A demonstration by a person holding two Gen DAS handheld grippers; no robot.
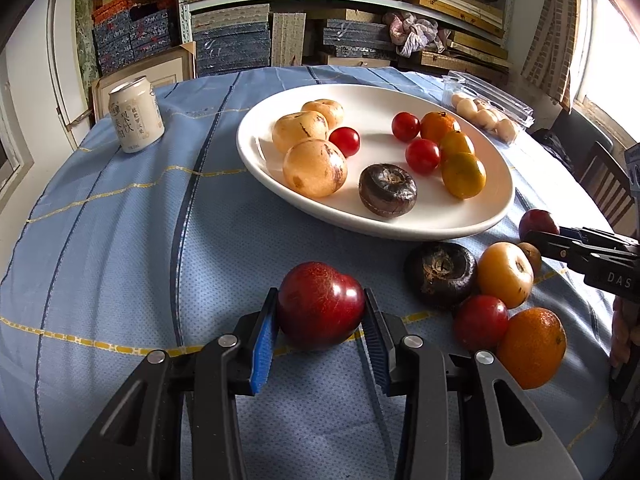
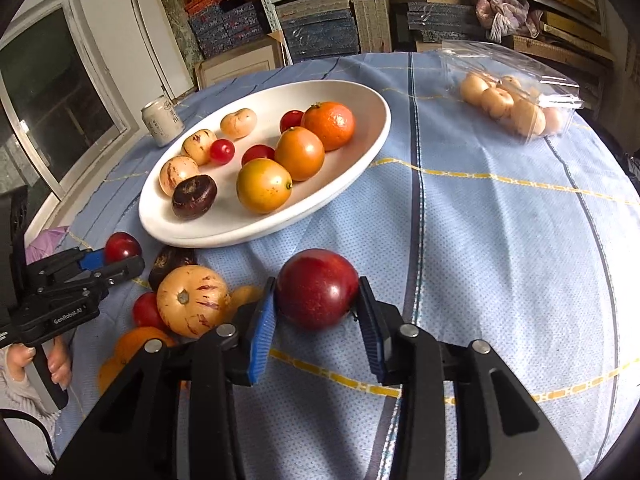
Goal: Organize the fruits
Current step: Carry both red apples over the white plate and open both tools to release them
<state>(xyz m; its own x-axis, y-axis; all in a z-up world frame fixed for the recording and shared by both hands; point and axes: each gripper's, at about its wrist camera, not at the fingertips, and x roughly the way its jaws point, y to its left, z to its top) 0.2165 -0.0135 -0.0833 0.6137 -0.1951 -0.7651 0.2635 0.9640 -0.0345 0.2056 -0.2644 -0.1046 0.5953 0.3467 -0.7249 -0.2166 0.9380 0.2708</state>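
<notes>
My left gripper (image 1: 320,312) is shut on a dark red plum (image 1: 320,306), low over the blue cloth in front of the white oval plate (image 1: 492,208). My right gripper (image 2: 318,304) is shut on a second red plum (image 2: 316,288), right of the plate (image 2: 360,160). The plate holds pale striped melons (image 1: 314,168), cherry tomatoes (image 1: 422,155), orange fruits (image 1: 463,174) and a dark brown fruit (image 1: 387,189). Loose fruit lies between the grippers: a dark brown one (image 1: 440,272), a yellow melon (image 1: 505,274), a tomato (image 1: 480,322), an orange (image 1: 530,346).
A white drink can (image 1: 136,118) stands at the far left of the table. A clear plastic box of pale round fruits (image 2: 516,104) lies at the far right. Shelves of stacked boxes stand behind the table. A wooden chair (image 1: 604,184) is at the right.
</notes>
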